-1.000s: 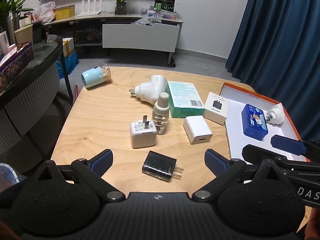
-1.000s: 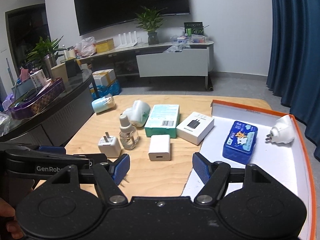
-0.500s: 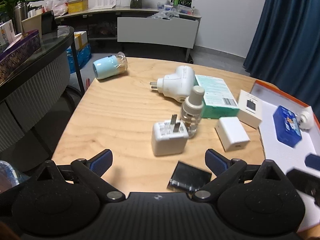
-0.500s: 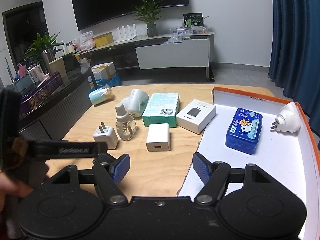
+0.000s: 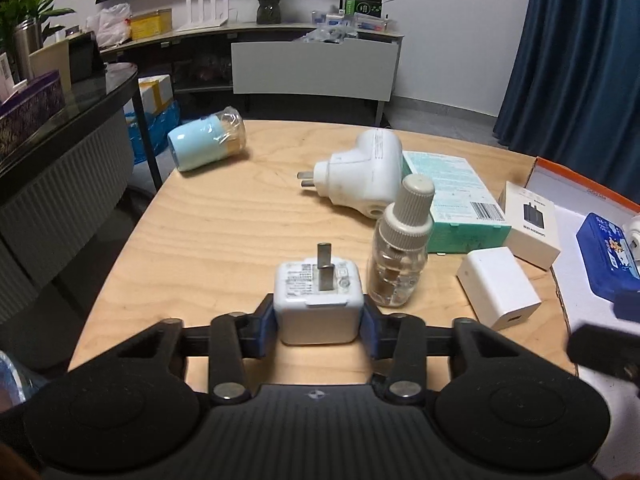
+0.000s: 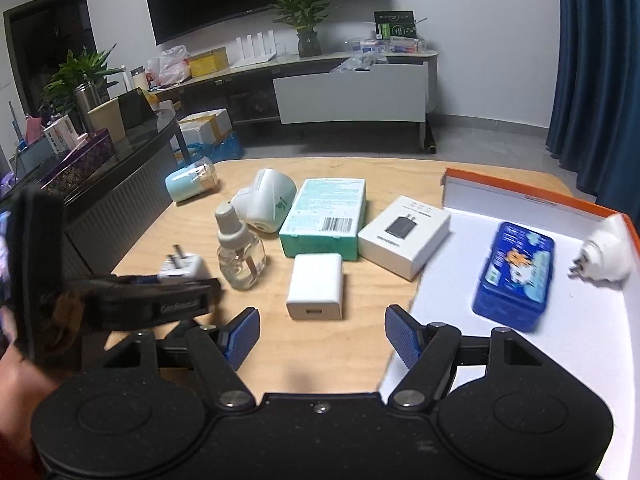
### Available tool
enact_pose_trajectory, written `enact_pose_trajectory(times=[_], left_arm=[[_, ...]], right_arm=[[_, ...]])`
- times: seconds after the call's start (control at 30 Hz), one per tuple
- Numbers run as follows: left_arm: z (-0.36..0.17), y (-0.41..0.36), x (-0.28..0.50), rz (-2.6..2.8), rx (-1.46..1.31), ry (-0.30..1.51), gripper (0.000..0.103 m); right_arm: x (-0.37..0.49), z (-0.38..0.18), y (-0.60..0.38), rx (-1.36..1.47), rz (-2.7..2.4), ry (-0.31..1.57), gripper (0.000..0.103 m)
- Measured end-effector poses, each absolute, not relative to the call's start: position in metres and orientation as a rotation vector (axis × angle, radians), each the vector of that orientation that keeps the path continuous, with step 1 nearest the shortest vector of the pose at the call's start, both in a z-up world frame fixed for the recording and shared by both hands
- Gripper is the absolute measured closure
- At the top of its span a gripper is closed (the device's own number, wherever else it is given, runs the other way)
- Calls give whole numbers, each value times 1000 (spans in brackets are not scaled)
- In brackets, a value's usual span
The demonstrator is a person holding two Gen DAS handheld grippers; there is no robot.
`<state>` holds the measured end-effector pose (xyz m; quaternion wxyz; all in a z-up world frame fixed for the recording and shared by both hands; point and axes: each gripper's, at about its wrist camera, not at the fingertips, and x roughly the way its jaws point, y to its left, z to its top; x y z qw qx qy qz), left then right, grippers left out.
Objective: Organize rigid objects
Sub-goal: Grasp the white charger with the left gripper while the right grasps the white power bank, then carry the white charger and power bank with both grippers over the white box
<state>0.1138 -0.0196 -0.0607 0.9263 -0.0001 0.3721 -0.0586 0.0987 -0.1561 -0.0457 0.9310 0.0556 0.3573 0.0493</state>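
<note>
A white plug charger [image 5: 318,300] stands prongs-up on the wooden table [image 5: 224,232]. My left gripper [image 5: 320,320] has its jaws closing around it, and both blue pads press its sides. The right wrist view shows the same charger [image 6: 182,268] behind the left gripper [image 6: 200,292]. My right gripper [image 6: 322,332] is open over the table's near edge with nothing between its pads. Just ahead of it lies a white cube charger [image 6: 316,286]. At the right is an orange-rimmed white box [image 6: 520,196] holding a blue tin [image 6: 514,276] and a white plug adapter [image 6: 604,256].
A glass bottle [image 5: 400,256] stands right beside the held charger. Behind it are a white plug-in device [image 5: 360,176], a teal box [image 5: 452,196] and a white carton [image 5: 532,224]. A light-blue jar [image 5: 204,144] lies far left. A dark glass table [image 6: 120,160] borders the left side.
My left gripper moved forward and down past the black charger, then closed from wide open onto the white plug charger. My right gripper moved forward and lower, still open.
</note>
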Motion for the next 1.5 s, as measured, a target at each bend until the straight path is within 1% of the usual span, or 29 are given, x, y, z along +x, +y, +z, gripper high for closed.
enact_pose_trajectory(times=[0.23,0.33,0.43,0.47,0.53,1.17,1.5], left_arm=[[-55,-9,114,-138,-15,761,61],[-51,-6,112,-146,-31,758,61],[-48,-5,110,-151,-39,751,61],[-47,-5,110,-155,-41,752,61],[-44,-6,108,-163,-40,749,61],[-5,-23,60,-243,-49,685,61],[4,-37,40,-293,-48,676,61]], right_arm=[[146,-66,-145,98,116,799,21],[163,-76,-141,72,107,830,22],[174,-80,-142,107,112,869,48],[175,-80,-142,105,109,881,51],[171,-78,-140,90,110,869,53],[69,-18,-158,145,58,688,53],[28,-6,-172,157,1,644,53]])
